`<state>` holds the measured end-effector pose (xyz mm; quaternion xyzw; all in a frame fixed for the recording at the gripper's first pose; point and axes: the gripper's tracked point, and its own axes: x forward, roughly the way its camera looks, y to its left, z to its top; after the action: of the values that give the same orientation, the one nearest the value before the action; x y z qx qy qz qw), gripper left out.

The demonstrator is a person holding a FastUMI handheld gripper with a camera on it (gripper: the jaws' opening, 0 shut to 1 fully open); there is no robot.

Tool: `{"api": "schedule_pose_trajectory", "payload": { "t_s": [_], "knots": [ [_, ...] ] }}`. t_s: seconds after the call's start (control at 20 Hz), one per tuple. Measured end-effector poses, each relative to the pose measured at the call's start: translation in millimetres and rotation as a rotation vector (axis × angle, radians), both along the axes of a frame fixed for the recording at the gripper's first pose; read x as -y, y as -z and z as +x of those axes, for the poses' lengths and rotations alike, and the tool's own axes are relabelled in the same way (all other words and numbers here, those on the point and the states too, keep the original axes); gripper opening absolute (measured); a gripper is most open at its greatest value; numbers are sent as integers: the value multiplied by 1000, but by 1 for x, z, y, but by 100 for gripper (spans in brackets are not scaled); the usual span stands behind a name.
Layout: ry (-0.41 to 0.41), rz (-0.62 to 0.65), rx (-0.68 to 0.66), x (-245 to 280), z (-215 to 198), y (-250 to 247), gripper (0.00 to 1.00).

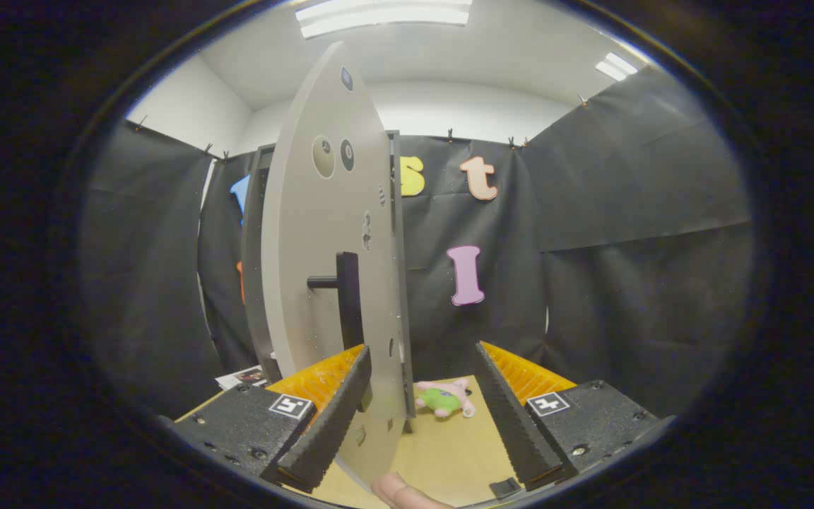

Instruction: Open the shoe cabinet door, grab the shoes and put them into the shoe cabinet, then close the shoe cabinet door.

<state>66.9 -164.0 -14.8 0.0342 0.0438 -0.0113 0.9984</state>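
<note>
Door: open, edge-on toward gripper, long axis upright; handle vertical. Jaws: wide open, holding nothing; door edge beside left finger.

Door pale grey, plain, with a few darker round holes; handle black. Cabinet frame grey, same shade. Toy pink with a green middle. Table light tan wood, plain. Booth cloth black, wall and ceiling above white. Square black-and-white marker tags on the gripper body.
</note>
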Motion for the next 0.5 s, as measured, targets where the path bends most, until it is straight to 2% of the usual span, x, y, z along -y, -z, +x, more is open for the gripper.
{"api": "schedule_pose_trajectory", "payload": {
  "t_s": [0.25, 0.5],
  "knots": [
    [-67, 62, -19, -56, 12, 8, 96],
    [-92, 38, -32, -99, 31, 15, 97]
  ]
}}
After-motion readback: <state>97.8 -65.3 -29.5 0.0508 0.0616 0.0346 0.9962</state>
